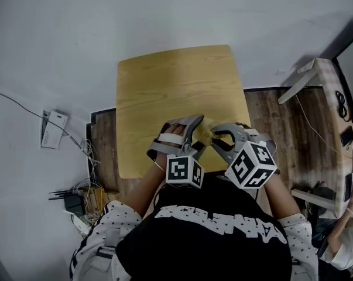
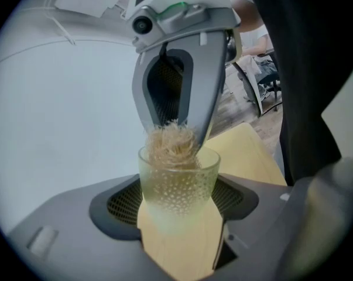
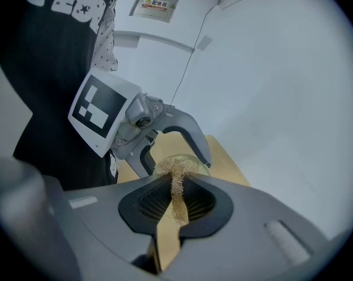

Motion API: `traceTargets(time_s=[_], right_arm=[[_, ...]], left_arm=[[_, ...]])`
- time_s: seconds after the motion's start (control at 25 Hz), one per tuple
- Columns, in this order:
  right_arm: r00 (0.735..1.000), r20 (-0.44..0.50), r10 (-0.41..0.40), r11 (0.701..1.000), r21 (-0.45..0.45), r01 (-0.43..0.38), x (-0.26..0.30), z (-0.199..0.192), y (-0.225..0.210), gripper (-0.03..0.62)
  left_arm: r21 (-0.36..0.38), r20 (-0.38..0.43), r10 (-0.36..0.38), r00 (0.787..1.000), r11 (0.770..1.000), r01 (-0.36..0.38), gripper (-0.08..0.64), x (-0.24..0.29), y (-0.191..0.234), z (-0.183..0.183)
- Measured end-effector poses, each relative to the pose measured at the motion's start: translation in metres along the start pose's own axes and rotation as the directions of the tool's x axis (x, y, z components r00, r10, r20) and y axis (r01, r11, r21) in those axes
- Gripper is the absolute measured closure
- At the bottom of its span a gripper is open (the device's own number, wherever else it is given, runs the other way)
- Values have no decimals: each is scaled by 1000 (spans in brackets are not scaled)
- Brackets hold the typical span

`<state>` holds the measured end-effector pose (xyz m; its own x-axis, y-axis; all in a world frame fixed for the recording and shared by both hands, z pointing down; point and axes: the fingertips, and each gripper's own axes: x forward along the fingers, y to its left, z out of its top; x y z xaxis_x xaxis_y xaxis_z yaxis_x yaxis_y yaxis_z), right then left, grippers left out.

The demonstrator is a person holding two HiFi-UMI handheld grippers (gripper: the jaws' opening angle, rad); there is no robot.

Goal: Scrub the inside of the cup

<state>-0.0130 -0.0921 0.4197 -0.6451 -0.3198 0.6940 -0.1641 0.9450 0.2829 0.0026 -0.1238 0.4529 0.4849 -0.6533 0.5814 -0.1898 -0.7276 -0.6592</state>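
A pale yellow-green glass cup (image 2: 177,187) with a dotted pattern is upright between the jaws of my left gripper (image 2: 179,201), which is shut on it. A tan fibrous scrubber (image 2: 171,146) fills the cup's mouth. My right gripper (image 3: 176,195) is shut on the scrubber (image 3: 177,183), with its tip at the cup's rim (image 3: 194,164). In the head view both grippers meet over the wooden table's near edge: the left gripper (image 1: 195,130), the right gripper (image 1: 218,136), and the cup (image 1: 206,132) between them.
The small wooden table (image 1: 164,86) stands on a grey floor. A wall box (image 1: 53,129), cables and a router (image 1: 74,202) lie at the left. Another desk (image 1: 328,86) and a seated person (image 1: 346,239) are at the right.
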Motion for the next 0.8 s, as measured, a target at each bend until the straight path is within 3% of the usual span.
traceTargets(time_s=[0.24, 0.44, 0.64, 0.8], right_arm=[[999, 27, -45, 997, 63, 43, -8, 3, -11, 535], [993, 75, -94, 979, 189, 79, -19, 0, -24, 535], [967, 156, -203, 906, 406, 125, -39, -2, -47, 535], [944, 136, -300, 843, 501, 196, -50, -14, -61, 535]], left_arm=[[-54, 3, 7, 1000, 999, -7, 192, 10, 9, -18], [-125, 13, 10, 1000, 992, -8, 192, 22, 16, -33], [-209, 26, 0, 1000, 978, 6, 192, 33, 21, -48], [-272, 41, -6, 999, 962, 17, 192, 39, 23, -55]])
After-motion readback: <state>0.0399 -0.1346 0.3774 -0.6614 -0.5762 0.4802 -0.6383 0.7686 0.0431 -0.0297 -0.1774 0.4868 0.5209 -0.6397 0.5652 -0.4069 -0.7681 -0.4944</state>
